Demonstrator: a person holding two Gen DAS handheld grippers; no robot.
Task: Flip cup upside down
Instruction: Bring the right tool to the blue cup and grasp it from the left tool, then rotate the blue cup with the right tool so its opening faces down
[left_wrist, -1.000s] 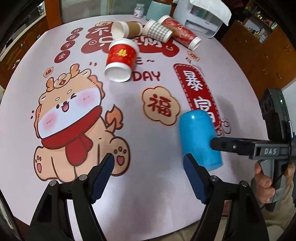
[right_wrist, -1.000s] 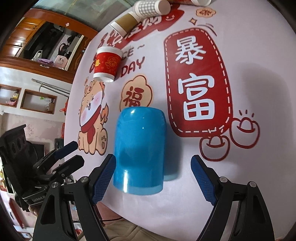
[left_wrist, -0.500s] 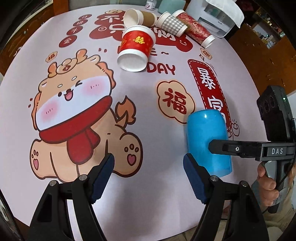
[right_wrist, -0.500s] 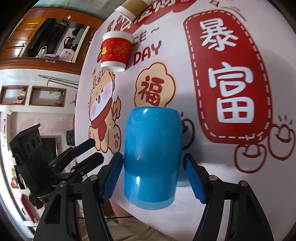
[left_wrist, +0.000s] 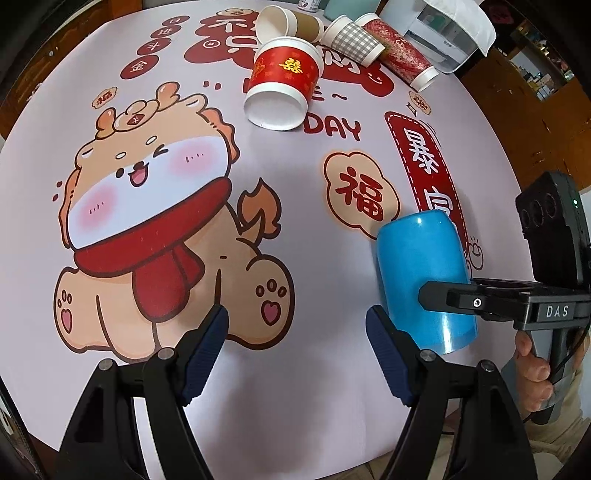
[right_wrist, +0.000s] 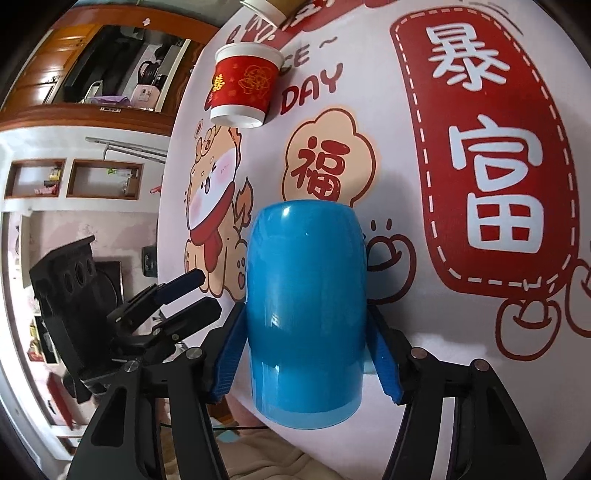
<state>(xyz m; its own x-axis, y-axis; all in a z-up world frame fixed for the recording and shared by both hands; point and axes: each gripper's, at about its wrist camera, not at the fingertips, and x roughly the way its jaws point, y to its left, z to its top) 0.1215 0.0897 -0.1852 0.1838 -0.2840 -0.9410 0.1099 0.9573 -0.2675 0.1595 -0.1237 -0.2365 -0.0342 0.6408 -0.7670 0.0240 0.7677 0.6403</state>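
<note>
A glossy blue cup (right_wrist: 306, 295) lies on its side near the table's front edge, its closed end pointing away in the right wrist view. My right gripper (right_wrist: 306, 354) is shut on the blue cup, its blue pads pressed against both sides. In the left wrist view the blue cup (left_wrist: 421, 273) is at the right, with a finger of the right gripper (left_wrist: 476, 302) across it. My left gripper (left_wrist: 297, 354) is open and empty over the cartoon dog print, left of the cup.
A red paper cup (left_wrist: 282, 85) lies on its side at mid-table. Several more paper cups (left_wrist: 354, 35) lie tipped at the far edge beside a white box (left_wrist: 447, 33). The tablecloth (left_wrist: 155, 206) carries a dog cartoon and red signs.
My right gripper has moved forward around the blue cup and closed from wide open onto its sides. The left gripper has drifted forward and stayed open.
</note>
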